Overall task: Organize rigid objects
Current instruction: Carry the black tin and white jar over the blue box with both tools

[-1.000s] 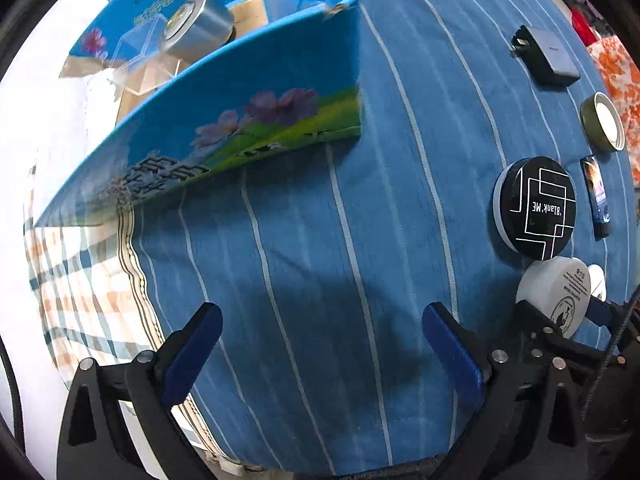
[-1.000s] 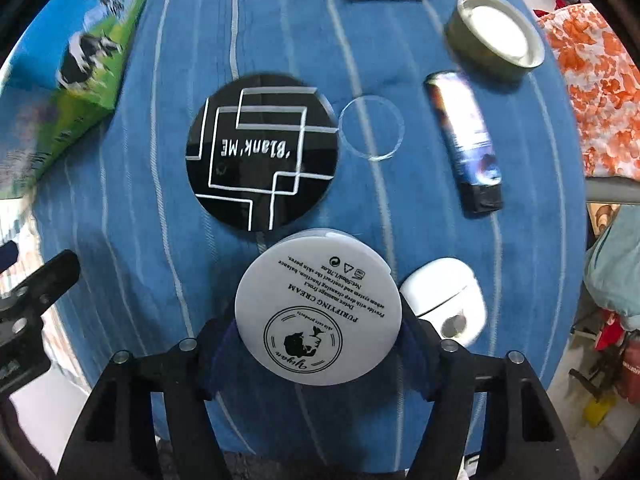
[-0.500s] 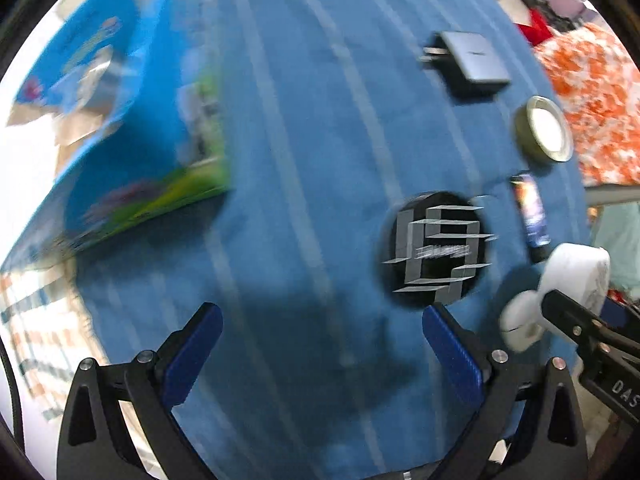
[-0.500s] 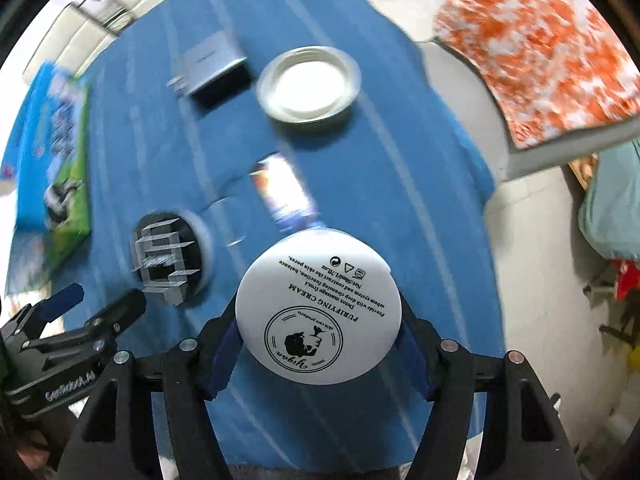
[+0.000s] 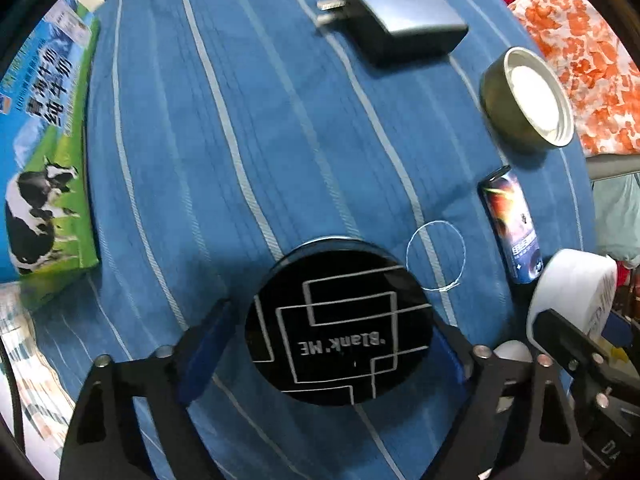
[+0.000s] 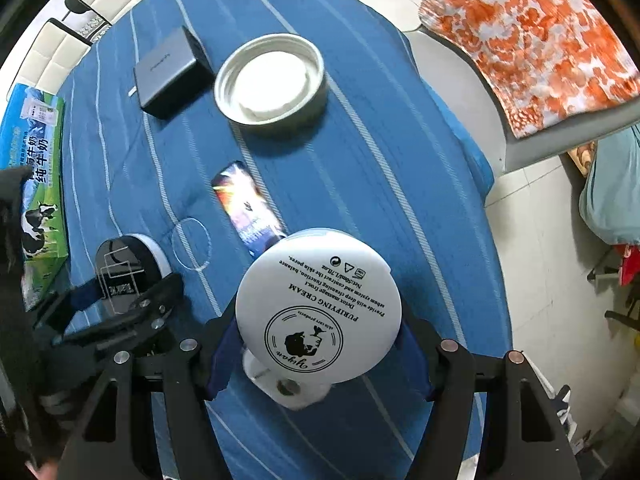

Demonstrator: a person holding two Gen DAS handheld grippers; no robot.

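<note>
A black round "Blank ME" compact (image 5: 340, 330) lies on the blue striped cloth between the open fingers of my left gripper (image 5: 324, 344); the blue pads stand close on either side of it. It also shows in the right wrist view (image 6: 126, 272). My right gripper (image 6: 316, 344) is shut on a white "Purifying Cream" jar (image 6: 318, 306) and holds it above the cloth; the jar shows at the right edge of the left wrist view (image 5: 572, 292).
A grey charger (image 5: 400, 28), a round tin lid (image 5: 528, 96), a dark printed lighter (image 5: 512, 226) and a clear ring (image 5: 436, 256) lie on the cloth. A milk carton box (image 5: 44, 152) stands at the left. A small white case (image 6: 288, 388) lies under the jar.
My left gripper has swung right from the box and come down around the black compact. My right gripper has lifted the white jar off the cloth.
</note>
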